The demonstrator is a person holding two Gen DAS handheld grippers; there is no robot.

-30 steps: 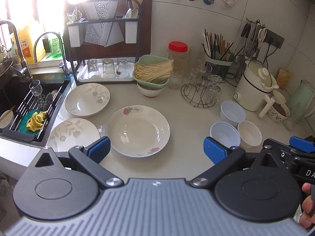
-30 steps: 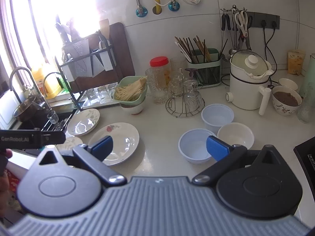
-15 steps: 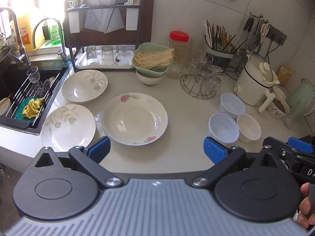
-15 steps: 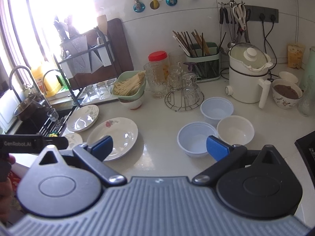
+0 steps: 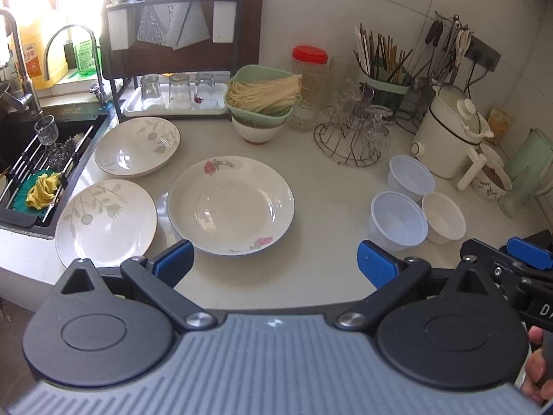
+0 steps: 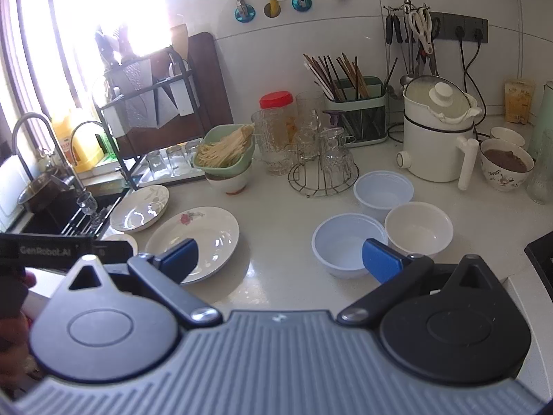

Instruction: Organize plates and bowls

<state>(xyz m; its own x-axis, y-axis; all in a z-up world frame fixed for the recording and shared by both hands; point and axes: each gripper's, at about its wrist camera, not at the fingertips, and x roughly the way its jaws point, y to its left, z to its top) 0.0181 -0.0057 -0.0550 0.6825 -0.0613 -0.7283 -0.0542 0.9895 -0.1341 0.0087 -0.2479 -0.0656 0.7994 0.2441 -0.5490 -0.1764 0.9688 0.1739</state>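
Three plates lie on the white counter: a rose-patterned plate (image 5: 231, 204) in the middle, a leaf-patterned plate (image 5: 105, 220) at the near left and a second leaf-patterned plate (image 5: 137, 146) behind it. Three small bowls cluster at the right: two translucent plastic bowls (image 5: 397, 219) (image 5: 411, 177) and a white bowl (image 5: 443, 217). My left gripper (image 5: 274, 266) is open and empty, above the counter's near edge in front of the rose plate. My right gripper (image 6: 279, 256) is open and empty, between the rose plate (image 6: 197, 242) and the nearest plastic bowl (image 6: 347, 245).
A sink (image 5: 38, 159) with a drying rack lies at the left. A green bowl of noodles (image 5: 264, 98) on a white bowl, a red-lidded jar (image 5: 309, 83), a wire rack of glasses (image 5: 356, 138), a chopstick holder (image 5: 383, 79) and a white pot (image 5: 449, 131) line the back.
Both cameras have pulled back and risen a little; the near-left leaf plate has come fully into the left wrist view. Both grippers stay open and nothing on the counter has moved.
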